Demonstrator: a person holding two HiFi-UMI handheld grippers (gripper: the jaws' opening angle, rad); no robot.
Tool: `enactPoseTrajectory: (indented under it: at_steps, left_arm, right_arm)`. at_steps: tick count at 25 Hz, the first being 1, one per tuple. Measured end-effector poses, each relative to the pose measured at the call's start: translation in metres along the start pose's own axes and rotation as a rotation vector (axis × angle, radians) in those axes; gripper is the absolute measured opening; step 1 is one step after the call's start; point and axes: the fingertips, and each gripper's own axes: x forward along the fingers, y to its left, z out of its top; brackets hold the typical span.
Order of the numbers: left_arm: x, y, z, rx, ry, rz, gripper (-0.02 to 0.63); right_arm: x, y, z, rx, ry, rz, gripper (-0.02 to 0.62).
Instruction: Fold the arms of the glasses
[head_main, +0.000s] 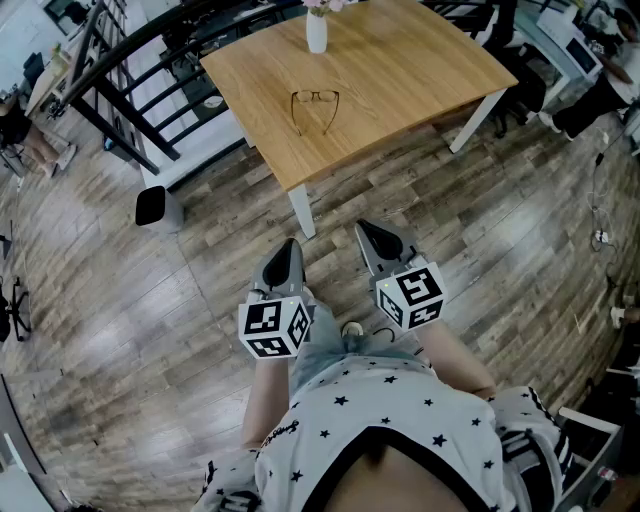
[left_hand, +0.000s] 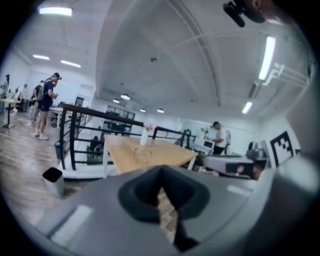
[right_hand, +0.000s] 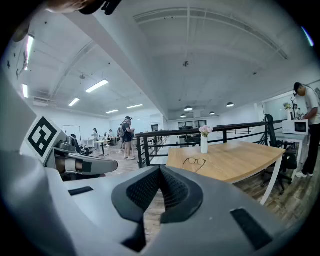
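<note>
A pair of thin-framed glasses (head_main: 315, 108) lies on the wooden table (head_main: 400, 70), arms unfolded and pointing toward me. The glasses (right_hand: 194, 162) are also small in the right gripper view and faint in the left gripper view as the glasses (left_hand: 142, 155). Both grippers hang over the floor close to my body, well short of the table. My left gripper (head_main: 290, 245) is shut with nothing in it, its pads meeting at the tip (left_hand: 161, 172). My right gripper (head_main: 365, 228) is likewise shut and empty (right_hand: 160, 170).
A white vase (head_main: 316, 30) with flowers stands at the table's far edge behind the glasses. A black railing (head_main: 130, 90) runs left of the table, with a black bin (head_main: 155, 207) on the wooden floor beside it. People stand at desks in the background.
</note>
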Motion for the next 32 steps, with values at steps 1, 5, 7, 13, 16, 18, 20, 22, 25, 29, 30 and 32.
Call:
enactPoseTrajectory:
  at_steps: [1,5,7,13,16,18,20,22,25,29,30,32]
  left_arm:
    - [-0.009,-0.005,-0.006,0.009,0.005,-0.001,0.006]
    - [-0.040,-0.024,-0.018,0.014,-0.004,-0.005,0.006]
    - [-0.050,-0.031,-0.021,-0.002,-0.010,-0.009,0.006]
    - [-0.057,-0.039,-0.025,-0.004,-0.009,-0.020,0.006]
    - [-0.057,-0.040,-0.023,-0.019,-0.015,-0.027,0.006]
    - [-0.055,-0.041,-0.022,-0.027,-0.021,-0.030,0.006]
    - [-0.053,-0.040,-0.022,-0.033,-0.025,-0.027,0.006]
    - [-0.052,-0.038,-0.022,-0.043,-0.027,-0.017,0.006]
    - [-0.049,-0.038,-0.022,-0.057,-0.026,-0.008,0.006]
    - [-0.042,-0.038,-0.023,-0.062,-0.014,-0.002,0.006]
    - [-0.039,-0.038,-0.022,-0.062,-0.012,-0.001,0.006]
    - [-0.034,-0.037,-0.019,-0.059,-0.012,0.001,0.006]
  right_arm:
    - [-0.009,0.005,-0.003,0.001,0.000,0.003,0.015]
    - [-0.040,0.014,-0.010,0.006,-0.006,0.000,0.015]
    - [-0.050,0.016,-0.009,0.004,-0.012,0.000,0.015]
    - [-0.061,0.022,-0.013,0.005,-0.015,0.005,0.015]
    - [-0.062,0.024,-0.014,0.004,-0.014,0.009,0.015]
    - [-0.063,0.023,-0.013,0.006,-0.022,0.010,0.015]
    - [-0.063,0.022,-0.014,0.011,-0.023,0.009,0.017]
    - [-0.062,0.020,-0.015,0.018,-0.020,0.015,0.017]
    - [-0.061,0.017,-0.018,0.030,-0.009,0.024,0.018]
    - [-0.053,0.013,-0.020,0.020,0.017,0.035,0.018]
    - [-0.050,0.012,-0.019,0.017,0.020,0.044,0.018]
    - [-0.045,0.010,-0.019,0.017,0.026,0.059,0.018]
